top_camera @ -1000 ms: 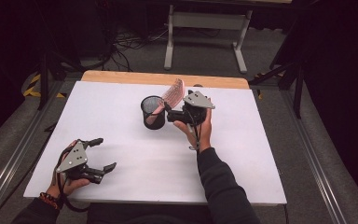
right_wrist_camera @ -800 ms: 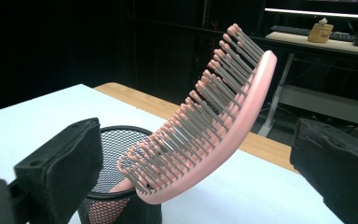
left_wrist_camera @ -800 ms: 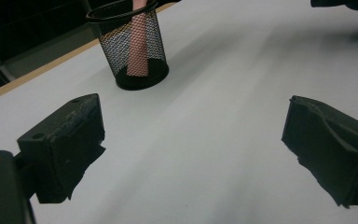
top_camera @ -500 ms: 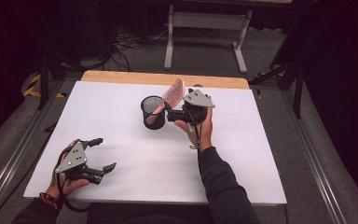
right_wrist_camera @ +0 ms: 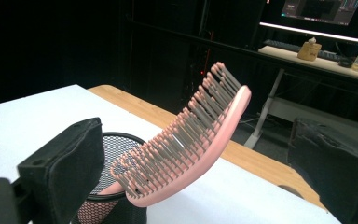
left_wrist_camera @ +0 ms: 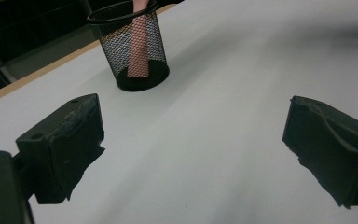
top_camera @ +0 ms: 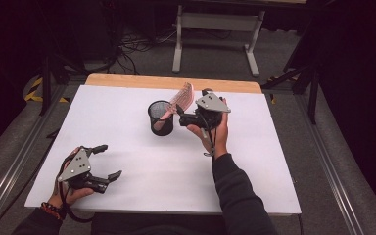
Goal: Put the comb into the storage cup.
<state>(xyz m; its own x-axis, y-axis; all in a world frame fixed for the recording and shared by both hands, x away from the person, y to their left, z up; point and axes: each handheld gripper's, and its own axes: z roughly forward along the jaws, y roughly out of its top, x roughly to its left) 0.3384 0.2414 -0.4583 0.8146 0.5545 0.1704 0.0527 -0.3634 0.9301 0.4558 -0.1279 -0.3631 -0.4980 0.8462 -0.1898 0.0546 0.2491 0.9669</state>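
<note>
Hairbrush unmoved in cup

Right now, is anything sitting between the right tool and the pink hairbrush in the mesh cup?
Nothing visible. The right tool, jaws open, sits right beside the pink hairbrush, which leans out of the mesh cup.

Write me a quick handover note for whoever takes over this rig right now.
Left gripper: open, idle near the table's front left corner.
Right gripper: jaws open, beside the pink hairbrush, not gripping it.
Hairbrush: handle down in the black mesh cup, head leaning out over the rim.
Done: brush is in the cup.
Left: probably just back the right gripper away.
</note>
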